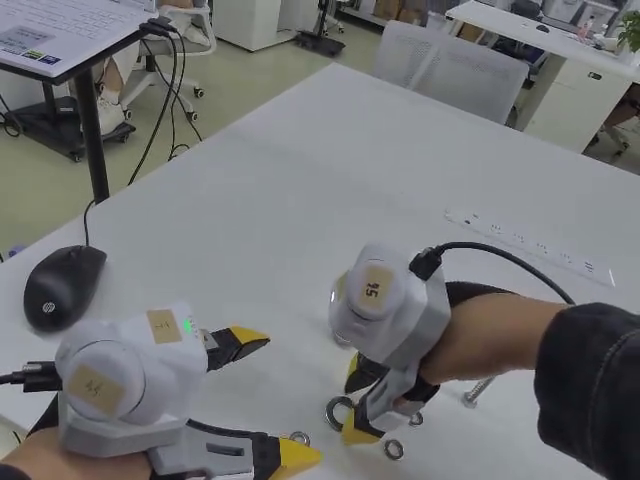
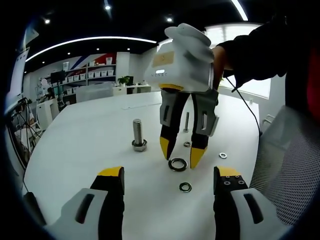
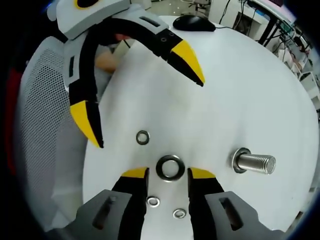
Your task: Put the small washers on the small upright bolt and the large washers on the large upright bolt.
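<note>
A large washer (image 3: pixel 169 167) lies flat on the white table, between the yellow fingertips of my right gripper (image 3: pixel 169 173). That gripper is open, its jaws standing either side of the ring without touching it. The large upright bolt (image 3: pixel 252 162) stands just to its right, with small washers (image 3: pixel 142 137) scattered around. In the left gripper view the right gripper (image 2: pixel 181 154) points down over the large washer (image 2: pixel 177 164), beside the large bolt (image 2: pixel 138 135) and in front of the small bolt (image 2: pixel 187 122). My left gripper (image 1: pixel 278 398) is open and holds nothing, close to the right gripper (image 1: pixel 353 400).
A black mouse (image 1: pixel 62 285) sits at the table's left edge. A white power strip (image 1: pixel 530 245) lies far right on the table. A grey mesh chair (image 1: pixel 450 65) stands behind the far edge. Small washers (image 2: pixel 185 187) lie near the left gripper's jaws.
</note>
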